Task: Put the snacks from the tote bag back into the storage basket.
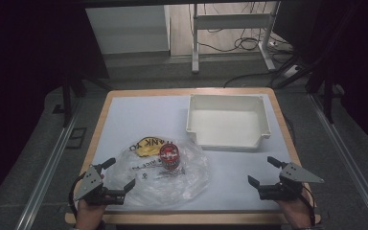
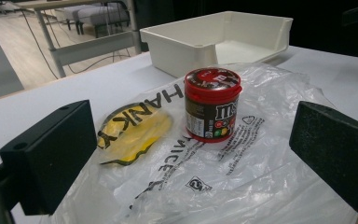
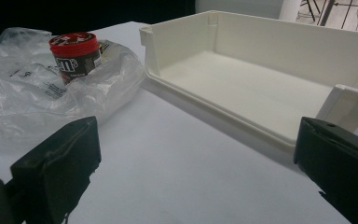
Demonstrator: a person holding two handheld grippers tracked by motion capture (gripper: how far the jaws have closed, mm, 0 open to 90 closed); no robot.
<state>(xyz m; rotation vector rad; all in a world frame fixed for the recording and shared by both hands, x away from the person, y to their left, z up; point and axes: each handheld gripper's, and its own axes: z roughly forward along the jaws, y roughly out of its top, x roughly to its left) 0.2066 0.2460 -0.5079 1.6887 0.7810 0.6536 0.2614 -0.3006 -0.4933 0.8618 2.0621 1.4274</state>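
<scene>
A small candy tub [image 1: 170,156] with a red lid and dark label stands upright on a crumpled clear plastic bag [image 1: 163,175] printed in black and yellow. In the left gripper view the tub [image 2: 212,105] stands a little ahead, between the wide jaws, with the bag [image 2: 200,177] spread under it. My left gripper [image 1: 120,173] is open at the bag's near left edge, nothing between its jaws. My right gripper [image 1: 264,171] is open near the table's front right, over bare surface. From the right gripper view the tub [image 3: 75,56] and bag [image 3: 42,93] lie far left.
An empty white tray [image 1: 263,125] with a low front lip sits at the back right of the white table top [image 1: 139,115]; its rim [image 3: 214,119] lies just ahead in the right gripper view. Desk legs and cables stand beyond the table.
</scene>
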